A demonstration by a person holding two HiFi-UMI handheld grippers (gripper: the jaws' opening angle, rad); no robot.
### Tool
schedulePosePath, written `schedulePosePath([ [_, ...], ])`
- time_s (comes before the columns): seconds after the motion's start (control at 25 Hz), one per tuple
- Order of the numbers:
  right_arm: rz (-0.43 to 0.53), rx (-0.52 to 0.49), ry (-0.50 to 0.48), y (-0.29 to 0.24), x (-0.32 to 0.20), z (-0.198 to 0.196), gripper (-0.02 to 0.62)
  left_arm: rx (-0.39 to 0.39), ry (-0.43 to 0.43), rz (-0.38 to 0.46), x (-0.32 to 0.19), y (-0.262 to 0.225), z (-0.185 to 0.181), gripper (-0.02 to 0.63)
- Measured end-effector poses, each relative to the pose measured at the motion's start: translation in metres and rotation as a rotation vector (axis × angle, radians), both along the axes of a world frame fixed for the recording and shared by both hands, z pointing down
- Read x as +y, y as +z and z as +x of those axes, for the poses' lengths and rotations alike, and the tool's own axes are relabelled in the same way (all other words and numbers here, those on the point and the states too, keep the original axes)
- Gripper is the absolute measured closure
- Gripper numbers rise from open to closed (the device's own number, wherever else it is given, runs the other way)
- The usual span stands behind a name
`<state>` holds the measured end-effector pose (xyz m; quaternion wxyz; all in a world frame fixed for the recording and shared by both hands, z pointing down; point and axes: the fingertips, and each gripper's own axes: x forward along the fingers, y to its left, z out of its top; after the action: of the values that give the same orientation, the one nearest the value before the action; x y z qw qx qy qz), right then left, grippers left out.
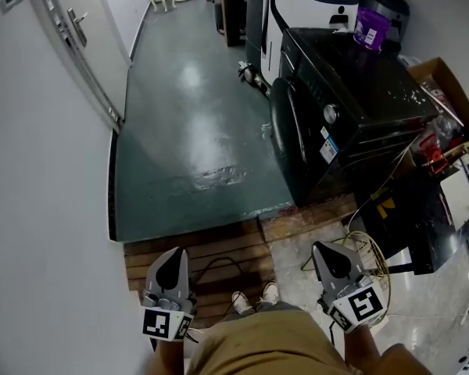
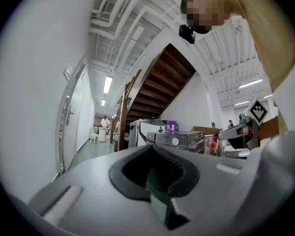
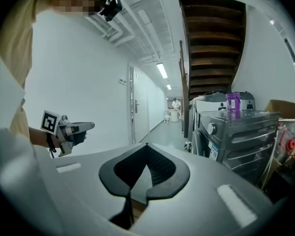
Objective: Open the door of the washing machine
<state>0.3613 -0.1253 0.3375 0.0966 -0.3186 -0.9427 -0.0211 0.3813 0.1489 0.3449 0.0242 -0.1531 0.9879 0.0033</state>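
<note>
The black washing machine [image 1: 352, 108] stands right of centre on the green floor. Its round door [image 1: 285, 131] faces left and is closed. A silver dial [image 1: 330, 113] sits on its front panel. A purple container [image 1: 370, 28] rests on its top. My left gripper [image 1: 170, 268] and right gripper [image 1: 332, 260] hang low in front of me, well short of the machine, both shut and empty. In the left gripper view the shut gripper [image 2: 155, 149] points level toward the machine [image 2: 179, 140]. In the right gripper view the gripper [image 3: 146, 146] is shut, with the machine [image 3: 236, 136] ahead to its right.
A white door with a handle [image 1: 70, 22] lines the wall at left. I stand on wooden boards [image 1: 211, 256]. Yellow cables [image 1: 371, 248], a black stand [image 1: 410, 217] and a cardboard box [image 1: 442, 84] crowd the right. A wooden staircase [image 3: 211, 43] rises behind the machine.
</note>
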Motion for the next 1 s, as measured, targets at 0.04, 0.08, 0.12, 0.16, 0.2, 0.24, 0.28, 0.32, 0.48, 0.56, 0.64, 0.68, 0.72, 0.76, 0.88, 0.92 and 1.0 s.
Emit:
schedulePosePath([
  [0.04,0.007,0.005,-0.007,0.001,0.003,0.001,0.591,0.0,0.001,0.002,0.002,0.0,0.0,0.548],
  [0.08,0.009,0.008,-0.011,0.001,0.005,0.002,0.591,-0.002,0.004,0.001,0.004,-0.001,-0.001,0.548],
  [0.12,0.006,0.007,-0.012,0.001,0.007,0.002,0.591,-0.006,0.008,-0.001,0.006,-0.003,-0.002,0.548],
  [0.16,0.001,0.004,-0.011,0.0,0.009,0.001,0.591,-0.012,0.008,-0.005,0.008,-0.006,-0.003,0.548],
  [0.2,-0.004,0.002,-0.012,-0.001,0.011,0.0,0.591,-0.017,-0.001,-0.011,0.012,-0.007,-0.004,0.541],
  [0.24,-0.007,0.002,-0.014,0.0,0.013,0.0,0.591,-0.018,-0.016,-0.022,0.016,-0.008,-0.006,0.514],
  [0.28,-0.008,0.004,-0.016,0.0,0.015,-0.001,0.591,-0.014,-0.033,-0.038,0.021,-0.008,-0.008,0.456],
  [0.32,-0.009,0.006,-0.017,0.001,0.017,-0.002,0.591,-0.007,-0.045,-0.056,0.025,-0.006,-0.01,0.396],
  [0.48,-0.008,0.021,-0.016,0.004,0.023,-0.005,0.591,0.029,-0.044,-0.118,0.034,0.004,-0.015,0.097],
  [0.56,-0.004,0.024,-0.019,0.006,0.028,-0.006,0.591,0.046,-0.023,-0.136,0.035,0.008,-0.014,0.047],
  [0.64,0.0,0.024,-0.019,0.008,0.033,-0.005,0.591,0.078,0.0,-0.127,0.034,0.012,-0.012,0.021],
  [0.68,0.001,0.024,-0.017,0.009,0.036,-0.004,0.591,0.081,0.006,-0.123,0.036,0.014,-0.01,0.014],
  [0.72,0.001,0.025,-0.014,0.01,0.038,-0.003,0.591,0.075,0.009,-0.127,0.041,0.017,-0.007,0.009],
  [0.76,-0.002,0.028,-0.009,0.01,0.041,-0.002,0.591,0.073,0.01,-0.132,0.046,0.02,-0.006,0.006],
  [0.88,-0.013,0.052,0.004,0.017,0.045,-0.004,0.591,0.108,0.022,-0.131,0.052,0.032,-0.01,-0.005],
  [0.92,-0.013,0.059,0.009,0.019,0.045,-0.007,0.591,0.118,0.03,-0.127,0.052,0.034,-0.013,-0.006],
  [1.0,-0.018,0.065,0.026,0.021,0.046,-0.02,0.591,0.124,0.049,-0.127,0.053,0.038,-0.026,-0.006],
])
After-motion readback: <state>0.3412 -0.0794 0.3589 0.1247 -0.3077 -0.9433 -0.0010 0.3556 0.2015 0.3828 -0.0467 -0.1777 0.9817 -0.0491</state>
